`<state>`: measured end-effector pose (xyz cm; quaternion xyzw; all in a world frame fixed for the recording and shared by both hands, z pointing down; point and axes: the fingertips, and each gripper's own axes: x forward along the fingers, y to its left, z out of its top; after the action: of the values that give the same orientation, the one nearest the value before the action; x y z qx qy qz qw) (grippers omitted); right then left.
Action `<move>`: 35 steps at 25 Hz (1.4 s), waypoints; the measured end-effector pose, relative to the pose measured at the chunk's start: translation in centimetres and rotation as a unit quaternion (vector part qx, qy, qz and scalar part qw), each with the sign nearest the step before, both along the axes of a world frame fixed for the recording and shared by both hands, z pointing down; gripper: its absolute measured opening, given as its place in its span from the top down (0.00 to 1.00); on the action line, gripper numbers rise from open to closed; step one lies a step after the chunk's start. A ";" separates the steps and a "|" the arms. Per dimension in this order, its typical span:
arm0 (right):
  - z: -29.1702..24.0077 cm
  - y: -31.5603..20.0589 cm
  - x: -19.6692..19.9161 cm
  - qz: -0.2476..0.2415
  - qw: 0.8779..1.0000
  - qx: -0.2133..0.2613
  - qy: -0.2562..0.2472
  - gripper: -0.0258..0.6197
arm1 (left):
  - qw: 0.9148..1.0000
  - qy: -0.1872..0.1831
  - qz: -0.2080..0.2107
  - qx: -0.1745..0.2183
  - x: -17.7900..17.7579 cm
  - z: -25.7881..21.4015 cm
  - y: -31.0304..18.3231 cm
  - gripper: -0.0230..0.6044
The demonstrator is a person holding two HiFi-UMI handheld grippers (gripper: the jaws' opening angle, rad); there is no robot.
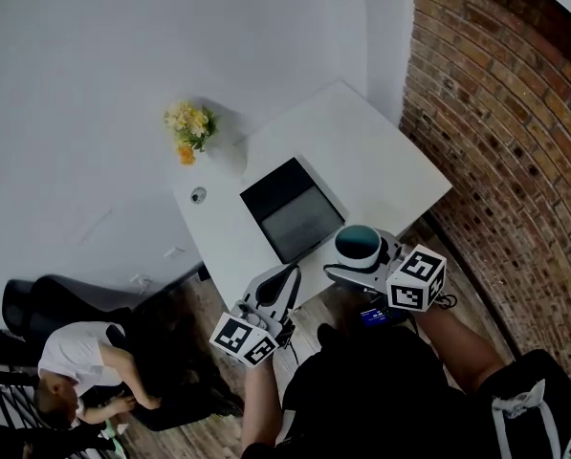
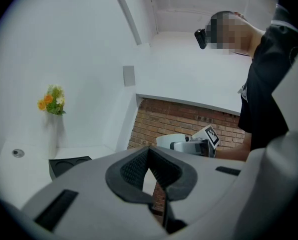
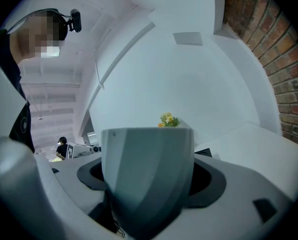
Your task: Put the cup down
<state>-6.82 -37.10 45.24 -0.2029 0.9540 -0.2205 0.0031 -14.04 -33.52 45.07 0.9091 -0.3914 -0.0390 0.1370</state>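
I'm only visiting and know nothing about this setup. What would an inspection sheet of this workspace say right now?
Surface: white table in a corner, mostly bare.
Job's things: cup, held by the table's near edge, not yet set down.
Clutter: black tray with round recesses; flowers at the far corner; small round object, too small to identify.
Grippers: right gripper has its jaws closed on the cup; left gripper has its jaws together, with nothing between them.
Cables: nothing seen.
Surroundings: brick wall on the right, white walls behind, seated person lower left.
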 end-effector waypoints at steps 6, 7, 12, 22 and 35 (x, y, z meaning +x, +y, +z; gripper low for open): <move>0.0 0.0 -0.3 -0.003 1.000 -0.002 0.000 0.33 | 1.000 -0.003 0.005 0.000 0.1 -0.1 -0.1 0.95; 0.1 0.0 -0.3 -0.003 1.000 -0.002 0.000 0.33 | 1.000 -0.003 0.005 -0.001 0.1 -0.1 -0.1 0.95; 0.8 0.1 -0.7 -0.017 1.000 -0.013 0.006 0.33 | 1.000 -0.002 0.004 -0.004 0.0 0.0 0.1 0.95; 4.3 -5.6 -4.9 -0.059 0.996 0.000 0.068 0.33 | 1.000 -0.005 -0.003 -0.016 -1.8 0.1 0.1 0.95; 8.4 -23.6 -13.2 0.060 0.995 0.029 0.073 0.33 | 0.999 -0.008 -0.024 -0.030 -5.3 1.0 -3.5 0.95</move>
<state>-19.98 -60.65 53.69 -0.2755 0.9438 -0.1765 -0.0470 -19.35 -37.00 46.07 0.8953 -0.4151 -0.0235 0.1601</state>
